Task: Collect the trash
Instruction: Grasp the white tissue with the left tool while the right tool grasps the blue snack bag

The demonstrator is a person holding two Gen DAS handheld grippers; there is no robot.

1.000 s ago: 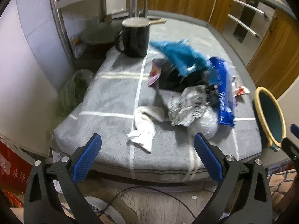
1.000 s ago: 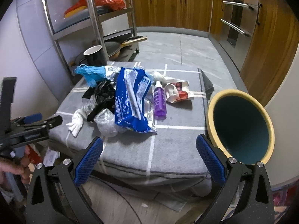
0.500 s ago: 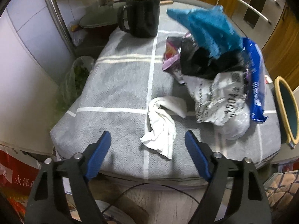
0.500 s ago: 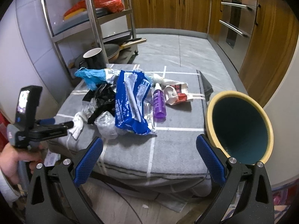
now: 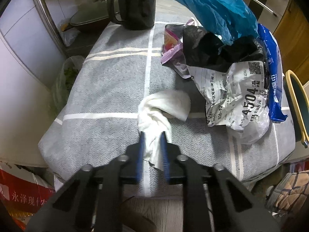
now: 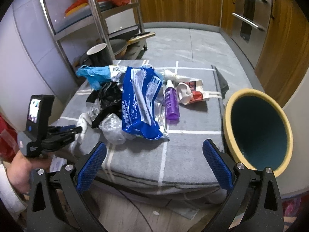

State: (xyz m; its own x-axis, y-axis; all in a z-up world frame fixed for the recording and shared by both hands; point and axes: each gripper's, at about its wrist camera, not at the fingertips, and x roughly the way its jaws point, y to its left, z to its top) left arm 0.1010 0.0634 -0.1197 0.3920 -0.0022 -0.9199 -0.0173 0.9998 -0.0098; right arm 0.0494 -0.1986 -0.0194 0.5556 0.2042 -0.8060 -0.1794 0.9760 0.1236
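I judge the job barely started: from the right wrist view the bin [image 6: 258, 133] at the right edge of the frame looks empty inside, as far as I can see into it, and everything else lies on the grey checked cloth over the tabletop [image 5: 108, 89]. Going left to right in the left wrist view, the black mug [image 5: 136, 3] stands at upper centre, the crumpled white tissue [image 5: 160, 114] lies at centre, and the heap with the blue plastic bag [image 5: 212, 7], the printed white wrapper [image 5: 235, 96] and the blue packet [image 5: 274, 77] fills the right half. My left gripper [image 5: 152, 135] has its fingers [image 5: 142, 145] closed on the near tail of the tissue, which rests on the cloth, not yet lifted. Half a second ago those fingers stood wide apart on either side of the tissue; now they have pinched in and pushed forward. In the right wrist view the purple bottle [image 6: 171, 102] and red-and-white wrapper [image 6: 191, 92] lie right of centre, untouched, and my right gripper [image 6: 154, 160] hangs near the bin with fingers spread wide, holding nothing, much as before.
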